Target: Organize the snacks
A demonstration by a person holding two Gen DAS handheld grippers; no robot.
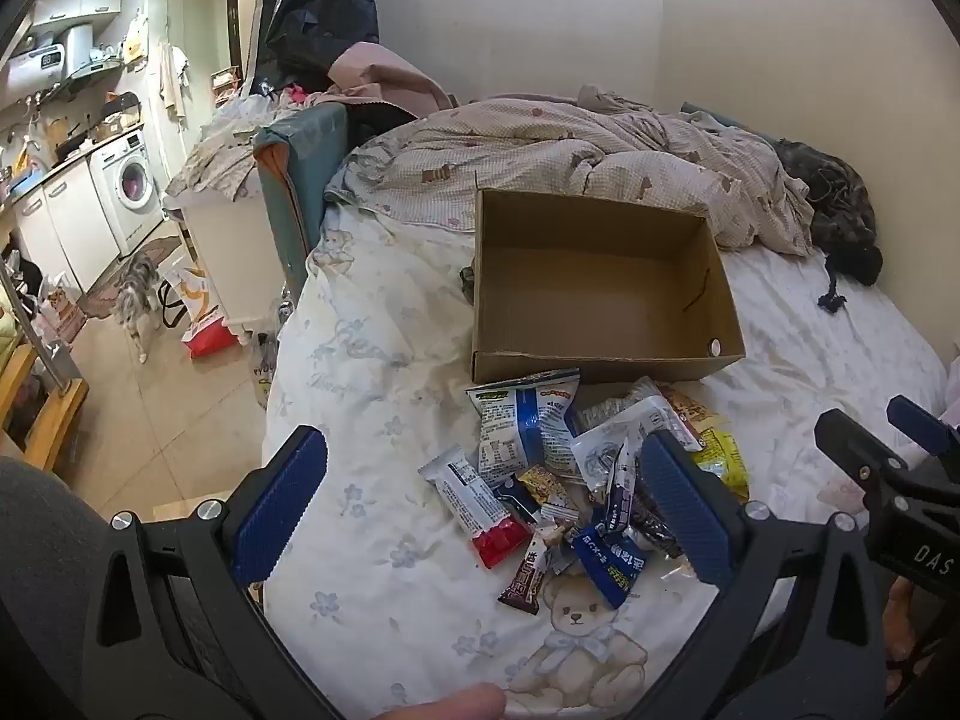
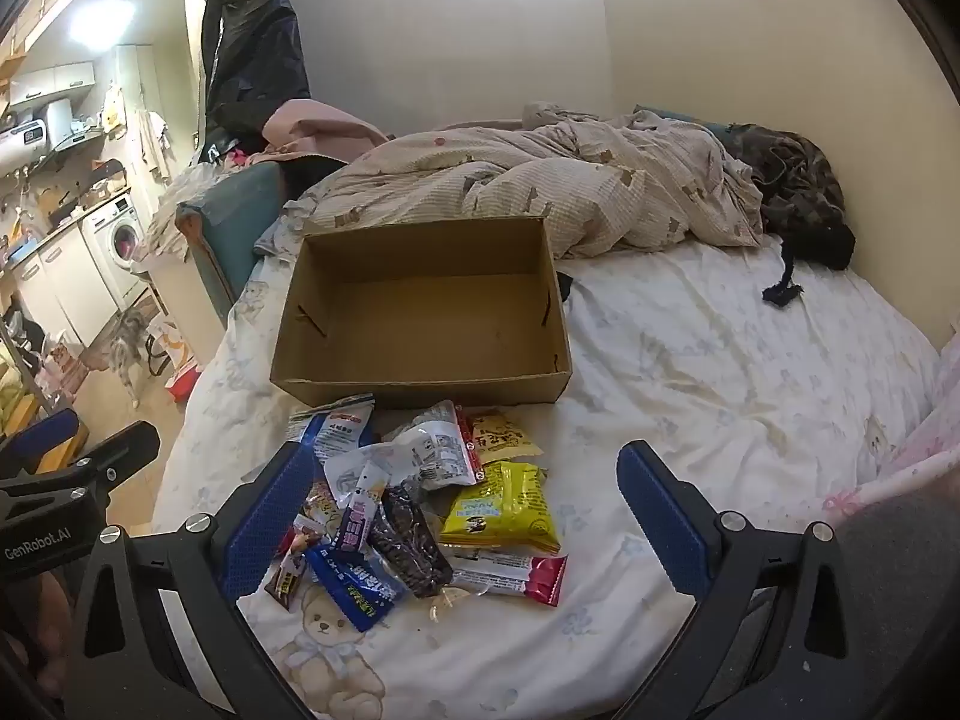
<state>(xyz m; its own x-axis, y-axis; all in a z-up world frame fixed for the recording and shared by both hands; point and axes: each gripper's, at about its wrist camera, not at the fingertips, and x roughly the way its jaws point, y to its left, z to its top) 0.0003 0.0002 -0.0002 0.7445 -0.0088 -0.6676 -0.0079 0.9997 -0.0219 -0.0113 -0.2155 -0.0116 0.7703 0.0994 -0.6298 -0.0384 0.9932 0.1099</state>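
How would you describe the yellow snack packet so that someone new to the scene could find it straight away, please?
Start at the open cardboard box on the bed; the snack pile lies just in front of it. The yellow snack packet sits on the pile's right side in the right wrist view, the only bright yellow wrapper with green lettering there.

One cardboard box point(image 2: 420, 324) is seen on the one bed point(image 2: 720, 360). About a dozen snack packets point(image 2: 420, 498) are piled before it; an exact count cannot be made, since they overlap. Among them, one yellow packet point(image 2: 501, 507) and one dark blue packet point(image 2: 354, 591) are counted. One quilt point(image 2: 540, 180), one washing machine point(image 2: 120, 240) and one cat point(image 2: 126, 348) are seen.
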